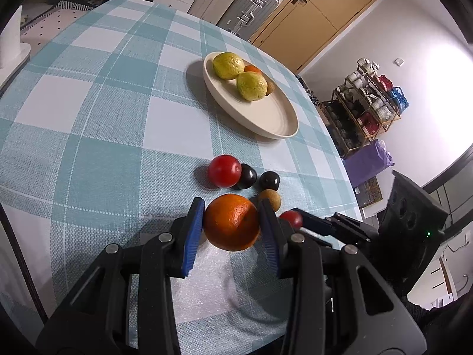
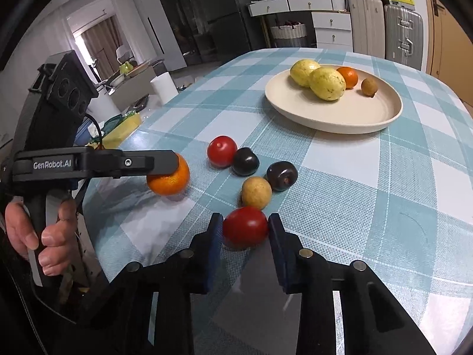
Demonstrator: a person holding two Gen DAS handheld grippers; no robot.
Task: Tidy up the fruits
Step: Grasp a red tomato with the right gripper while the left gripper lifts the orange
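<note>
Two grippers are loaded at the near edge of the checked blue-and-white tablecloth point(image 2: 369, 183): the left gripper point(image 1: 232, 226) pinches a round orange mandarin point(image 1: 232, 226) between its blue pads, and the right gripper point(image 2: 245, 227) is clamped on a glossy red plum-like fruit point(image 2: 245, 227). The shallow cream ceramic plate point(image 2: 354, 118) lies ahead towards the far edge, seemingly nearer the right hand. Both fruits are near-spherical, with no long axis worth aligning.
</note>
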